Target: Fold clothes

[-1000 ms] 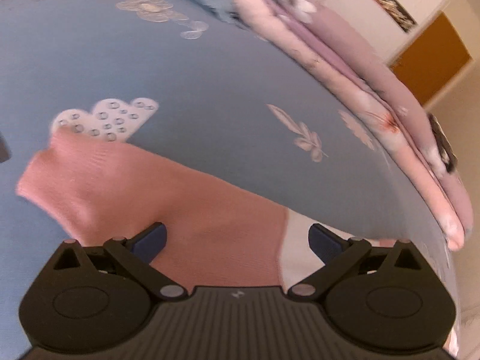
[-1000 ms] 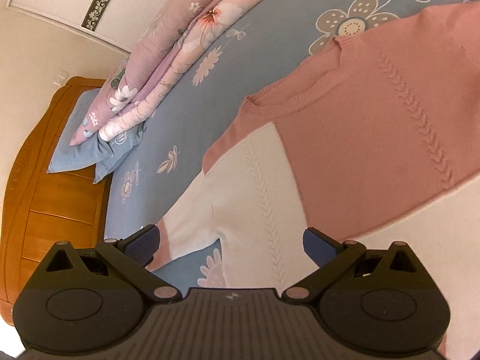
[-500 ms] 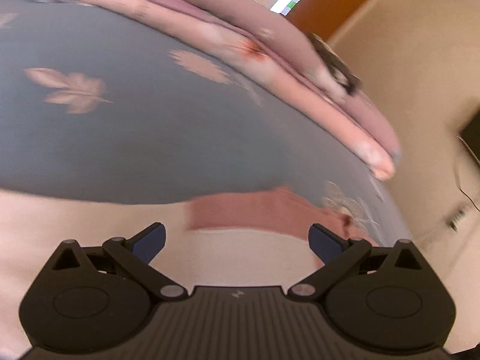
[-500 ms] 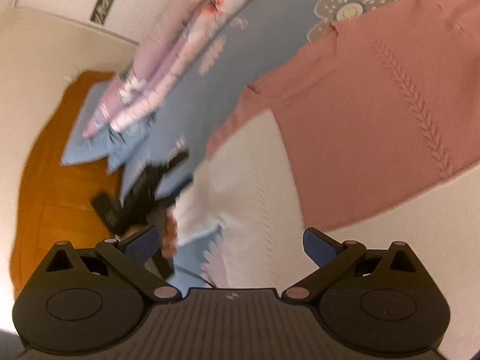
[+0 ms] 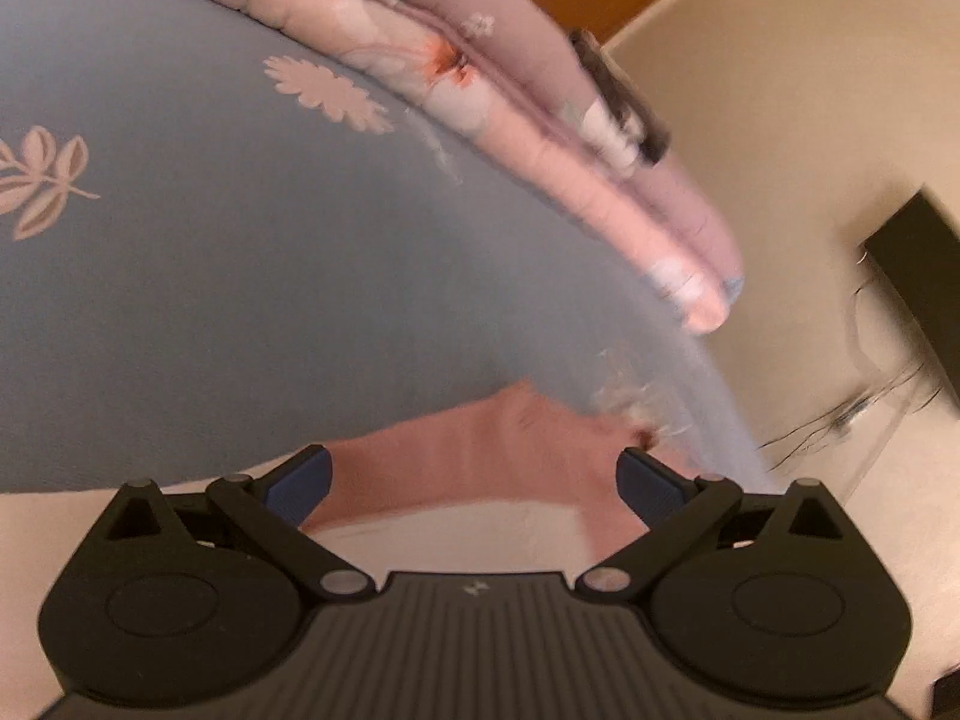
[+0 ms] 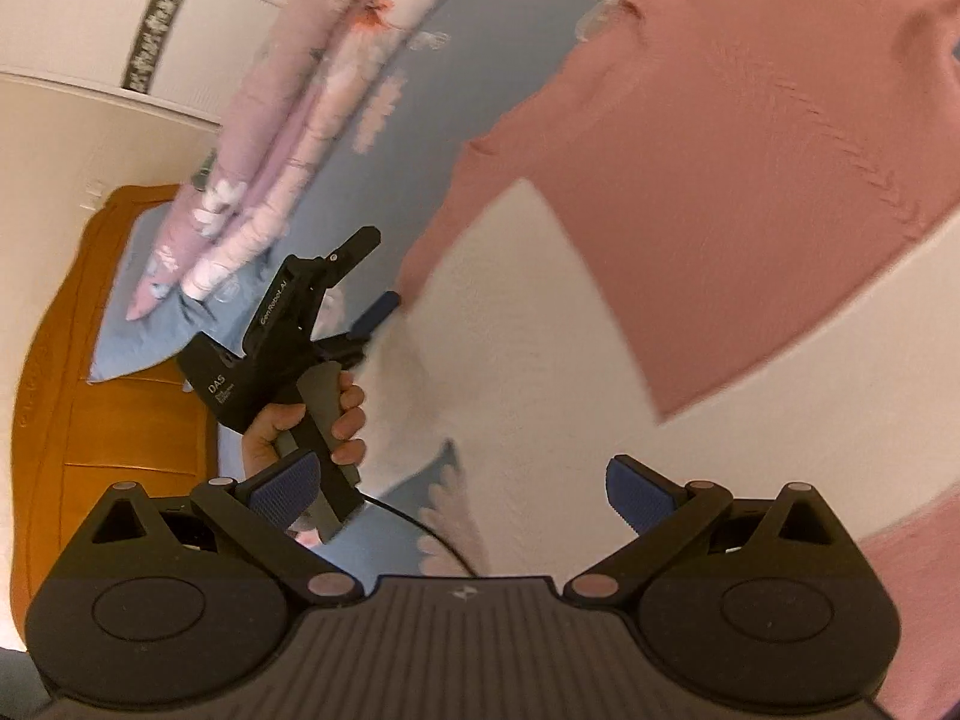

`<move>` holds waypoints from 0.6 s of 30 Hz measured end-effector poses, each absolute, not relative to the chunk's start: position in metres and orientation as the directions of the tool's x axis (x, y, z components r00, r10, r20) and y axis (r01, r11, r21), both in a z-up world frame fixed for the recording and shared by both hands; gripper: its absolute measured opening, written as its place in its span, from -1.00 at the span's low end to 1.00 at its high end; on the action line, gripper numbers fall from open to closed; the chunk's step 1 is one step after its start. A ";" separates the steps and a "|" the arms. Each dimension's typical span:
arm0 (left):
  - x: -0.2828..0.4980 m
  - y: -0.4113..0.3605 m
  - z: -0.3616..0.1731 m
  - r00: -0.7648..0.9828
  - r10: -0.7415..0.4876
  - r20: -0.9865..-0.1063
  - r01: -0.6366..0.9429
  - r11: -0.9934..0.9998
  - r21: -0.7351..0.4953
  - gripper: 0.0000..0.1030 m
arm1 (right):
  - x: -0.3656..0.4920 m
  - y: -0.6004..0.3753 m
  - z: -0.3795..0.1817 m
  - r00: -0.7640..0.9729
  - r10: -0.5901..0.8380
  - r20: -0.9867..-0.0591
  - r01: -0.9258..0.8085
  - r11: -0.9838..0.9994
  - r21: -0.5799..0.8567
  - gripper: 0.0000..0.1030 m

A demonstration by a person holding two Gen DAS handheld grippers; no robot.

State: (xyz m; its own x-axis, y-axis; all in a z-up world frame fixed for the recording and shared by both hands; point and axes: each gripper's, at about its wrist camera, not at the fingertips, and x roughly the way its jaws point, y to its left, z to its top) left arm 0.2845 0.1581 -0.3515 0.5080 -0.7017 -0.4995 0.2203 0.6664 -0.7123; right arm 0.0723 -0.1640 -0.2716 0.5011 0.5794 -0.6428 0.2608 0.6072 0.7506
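A pink and white knit sweater (image 6: 708, 138) lies spread flat on the blue flowered bedsheet (image 5: 240, 252). In the left wrist view its pink sleeve cuff (image 5: 480, 450) sits between the fingers of my left gripper (image 5: 474, 480), which is open and low over the sleeve near the bed's edge. The right wrist view shows that left gripper (image 6: 372, 276) held by a hand (image 6: 300, 420), its blue fingertip beside the white sleeve (image 6: 480, 324). My right gripper (image 6: 459, 486) is open above the white part of the sweater, holding nothing.
A folded pink floral quilt (image 5: 540, 120) lies along the far side of the bed. A blue pillow (image 6: 138, 330) rests against the orange wooden headboard (image 6: 72, 390). Past the bed's edge are a cream wall (image 5: 780, 120), a dark object (image 5: 912, 276) and cables.
My left gripper has travelled along the sleeve from the shoulder part to the pink cuff at the bed's edge, coming into the right wrist view. The right gripper has tipped slightly. Both stay open.
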 end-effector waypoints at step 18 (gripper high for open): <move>0.246 0.213 -0.334 0.503 -0.708 -0.496 0.196 0.652 -0.732 0.97 | 0.084 -0.142 -0.267 0.497 0.559 -0.664 0.276 0.623 0.731 1.00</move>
